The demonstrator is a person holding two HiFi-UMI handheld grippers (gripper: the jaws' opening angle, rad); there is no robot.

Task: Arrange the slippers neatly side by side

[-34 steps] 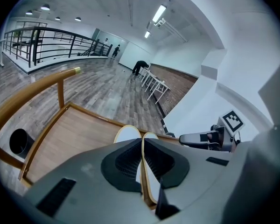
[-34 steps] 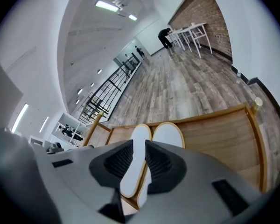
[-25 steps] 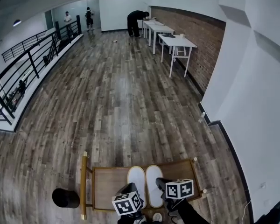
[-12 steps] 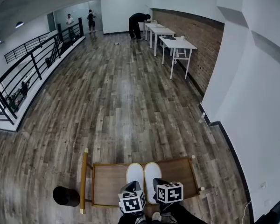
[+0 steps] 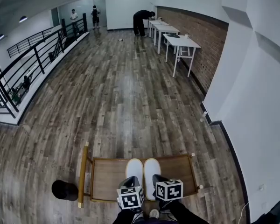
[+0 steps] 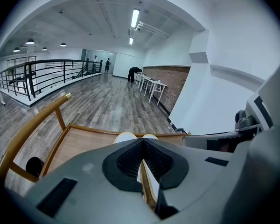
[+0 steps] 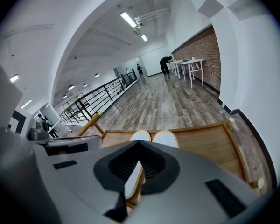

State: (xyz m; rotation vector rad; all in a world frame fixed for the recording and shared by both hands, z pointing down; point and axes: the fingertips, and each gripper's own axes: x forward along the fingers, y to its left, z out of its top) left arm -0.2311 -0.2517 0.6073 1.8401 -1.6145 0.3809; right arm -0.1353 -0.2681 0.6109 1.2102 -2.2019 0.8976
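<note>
White slippers (image 5: 143,169) spotted side by side, touching, on the wooden cart (image 5: 107,181). Found left gripper (image 6: 141,148) and right gripper (image 7: 139,148) near the heel ends, jaws of each pressed together, empty.

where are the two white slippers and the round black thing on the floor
left white flat slipper (image 5: 135,168), head view, toe end
right white flat slipper (image 5: 152,168), head view, toe end
round black object (image 5: 64,189), head view, middle of its top
</note>
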